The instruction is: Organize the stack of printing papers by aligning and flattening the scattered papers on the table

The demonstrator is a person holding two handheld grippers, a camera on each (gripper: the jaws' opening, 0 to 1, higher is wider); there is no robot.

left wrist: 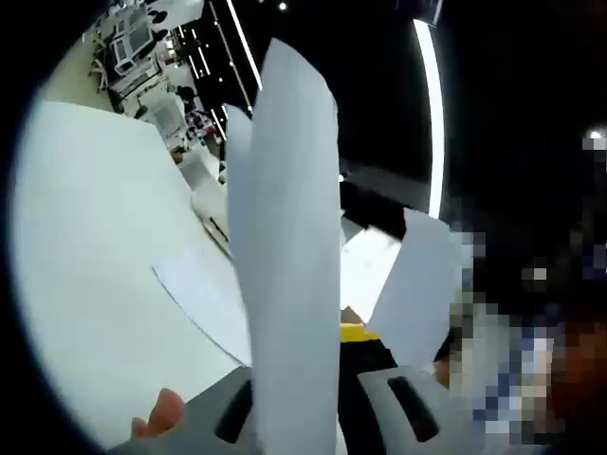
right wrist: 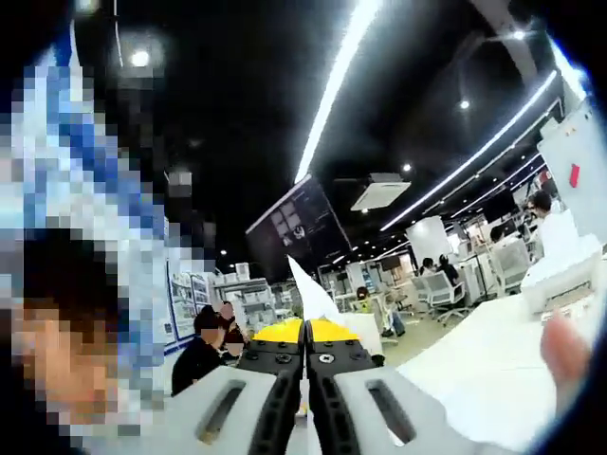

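A white sheaf of printing paper (left wrist: 289,218) stands upright between the jaws of my left gripper (left wrist: 302,403), which is shut on its lower edge; the paper hides the fingertips. Behind it another sheet (left wrist: 204,299) lies flat on the white table (left wrist: 85,246). To the right a further sheet (left wrist: 417,284) rises beside a yellow gripper tip (left wrist: 356,333). In the right gripper view my right gripper (right wrist: 305,334) has its yellow-tipped jaws pressed together on a thin white paper (right wrist: 308,282) that sticks up from between them.
The white table (right wrist: 493,370) stretches out at the lower right, and a blurred fingertip (right wrist: 566,353) shows at the edge. A fingertip (left wrist: 161,413) rests by the left jaw. Office desks, chairs and seated people (right wrist: 204,346) fill the background under ceiling light strips.
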